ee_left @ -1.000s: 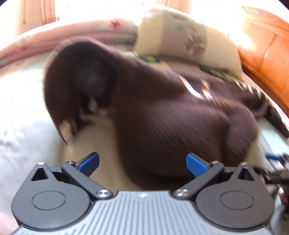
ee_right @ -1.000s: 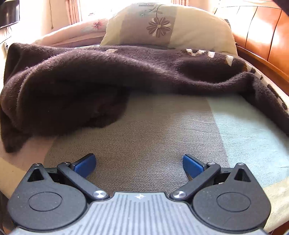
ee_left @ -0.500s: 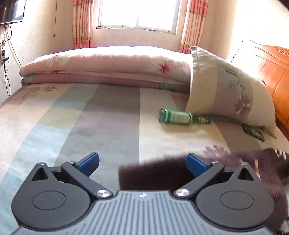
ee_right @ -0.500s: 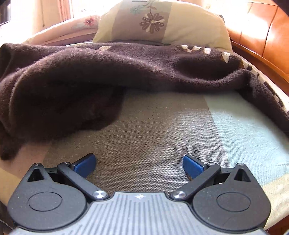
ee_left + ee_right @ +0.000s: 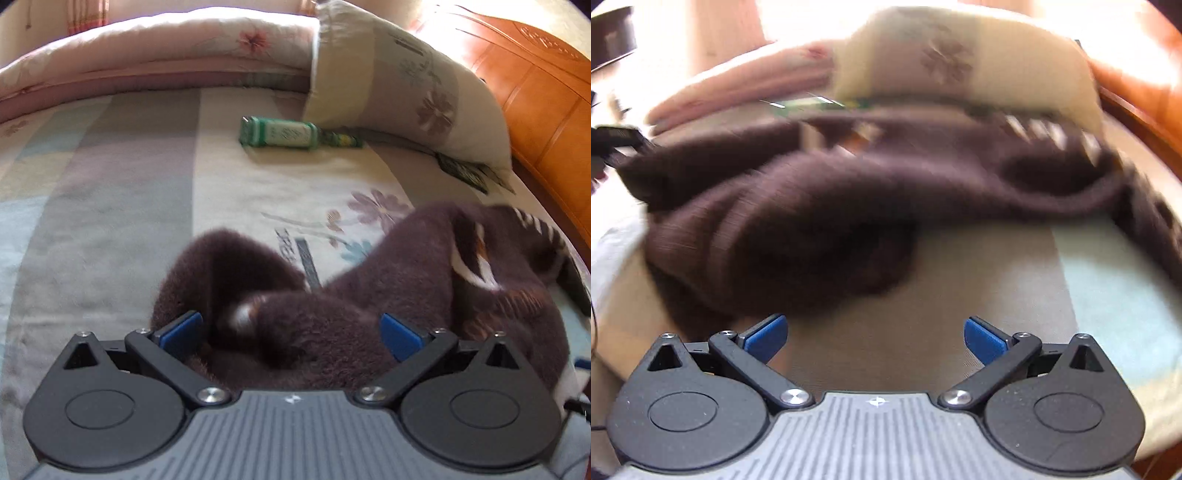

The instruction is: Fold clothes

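My left gripper (image 5: 291, 330) sits low over the brown sweater (image 5: 388, 295), fingers spread; right gripper (image 5: 873, 334) fingers spread too, w/ bedsheet (image 5: 960, 288) between.

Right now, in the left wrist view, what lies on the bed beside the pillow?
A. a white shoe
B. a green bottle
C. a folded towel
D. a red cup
B: a green bottle lies on its side on the bed, its neck end next to the pillow.
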`<state>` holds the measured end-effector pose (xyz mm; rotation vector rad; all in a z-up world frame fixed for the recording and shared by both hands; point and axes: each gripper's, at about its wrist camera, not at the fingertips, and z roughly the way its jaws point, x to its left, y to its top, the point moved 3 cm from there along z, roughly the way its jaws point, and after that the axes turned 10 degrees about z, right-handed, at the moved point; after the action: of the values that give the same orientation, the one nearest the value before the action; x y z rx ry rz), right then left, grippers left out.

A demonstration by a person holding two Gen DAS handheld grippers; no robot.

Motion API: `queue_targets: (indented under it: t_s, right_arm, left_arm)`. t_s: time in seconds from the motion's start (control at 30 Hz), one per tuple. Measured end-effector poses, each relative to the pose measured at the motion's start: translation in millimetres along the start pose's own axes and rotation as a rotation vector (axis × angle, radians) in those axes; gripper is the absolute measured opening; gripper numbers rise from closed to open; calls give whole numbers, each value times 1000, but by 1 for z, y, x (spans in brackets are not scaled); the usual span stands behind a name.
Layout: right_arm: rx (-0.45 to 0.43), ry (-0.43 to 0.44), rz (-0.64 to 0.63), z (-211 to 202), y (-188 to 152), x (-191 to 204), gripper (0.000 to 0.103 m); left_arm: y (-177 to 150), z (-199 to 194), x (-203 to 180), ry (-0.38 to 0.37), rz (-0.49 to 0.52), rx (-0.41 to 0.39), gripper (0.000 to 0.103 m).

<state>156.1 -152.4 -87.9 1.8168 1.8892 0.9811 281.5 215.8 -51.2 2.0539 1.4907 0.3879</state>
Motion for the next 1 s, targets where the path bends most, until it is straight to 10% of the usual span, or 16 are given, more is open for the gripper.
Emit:
queue_targets:
  t_s: [0.17,0.33,0.47,0.67,1.0]
  right_arm:
    - [-53,84,-130,-10,10,51,103]
    - [-54,125,-249,-17,4,85,103]
    - [-57,125,-259,-24,0,92,103]
    - [-55,92,-200,-29,-1,86,103]
    - [-52,62,-135,-29,-1,64,103]
  left_arm:
    - [-54,6,-47,-54,102,153,102]
    - [-41,-30,-56,12,157,67,102]
    - [-3,-45,-34,145,159,-32,102]
    - [24,18,-6,213,97,98,102]
    - [-25,-16,54,429,-27,148,102]
